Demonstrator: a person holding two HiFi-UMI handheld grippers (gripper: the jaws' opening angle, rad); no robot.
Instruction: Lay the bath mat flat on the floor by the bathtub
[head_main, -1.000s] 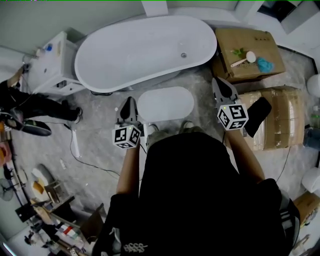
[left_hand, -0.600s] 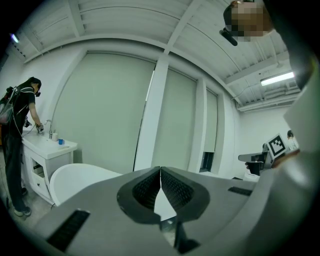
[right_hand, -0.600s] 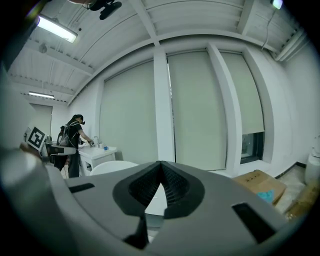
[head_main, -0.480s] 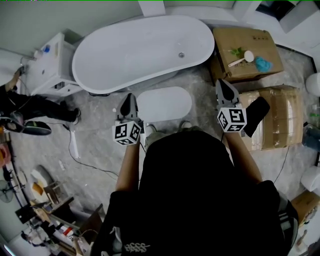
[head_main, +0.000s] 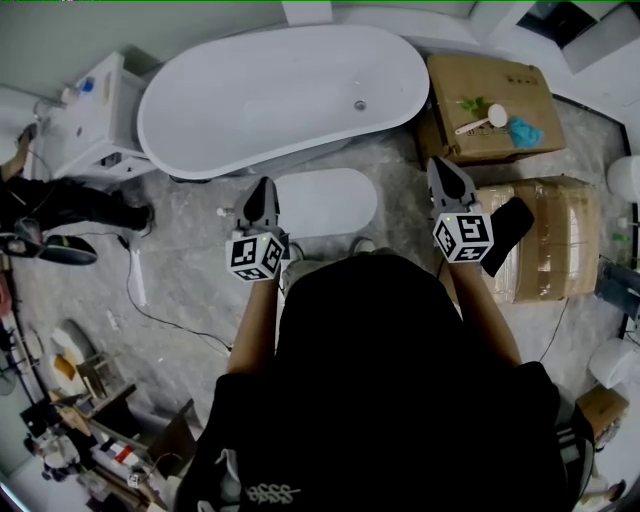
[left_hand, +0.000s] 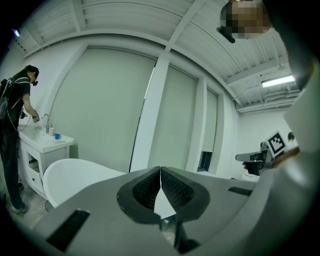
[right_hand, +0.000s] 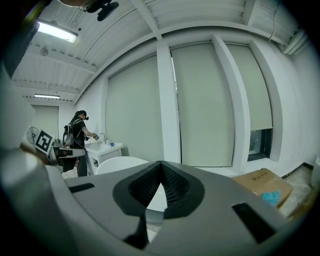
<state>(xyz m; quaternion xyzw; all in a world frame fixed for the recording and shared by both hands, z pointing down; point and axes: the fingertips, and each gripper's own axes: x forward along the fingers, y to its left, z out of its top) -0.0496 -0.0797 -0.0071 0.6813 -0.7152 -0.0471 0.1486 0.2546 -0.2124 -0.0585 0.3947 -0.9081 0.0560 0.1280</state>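
The white oval bath mat (head_main: 325, 200) lies flat on the grey floor, right in front of the long white bathtub (head_main: 285, 95). My left gripper (head_main: 263, 185) hovers at the mat's left end, shut, with nothing between its jaws. My right gripper (head_main: 437, 165) hangs to the right of the mat, apart from it, also shut and empty. In the left gripper view the closed fingertips (left_hand: 160, 170) point over the bathtub (left_hand: 75, 175). The right gripper view shows its jaws closed (right_hand: 160, 164) with the bathtub (right_hand: 120, 164) beyond.
Two cardboard boxes (head_main: 490, 95) (head_main: 545, 235) stand right of the tub, a black object (head_main: 505, 232) on the nearer one. A white vanity (head_main: 85, 125) sits left of the tub, with a person (head_main: 60, 205) beside it. A cable (head_main: 140, 300) and clutter (head_main: 90, 420) lie at lower left.
My left gripper has edged a little forward toward the tub, and the right gripper has shifted only slightly. Both stay shut. The mat has not moved.
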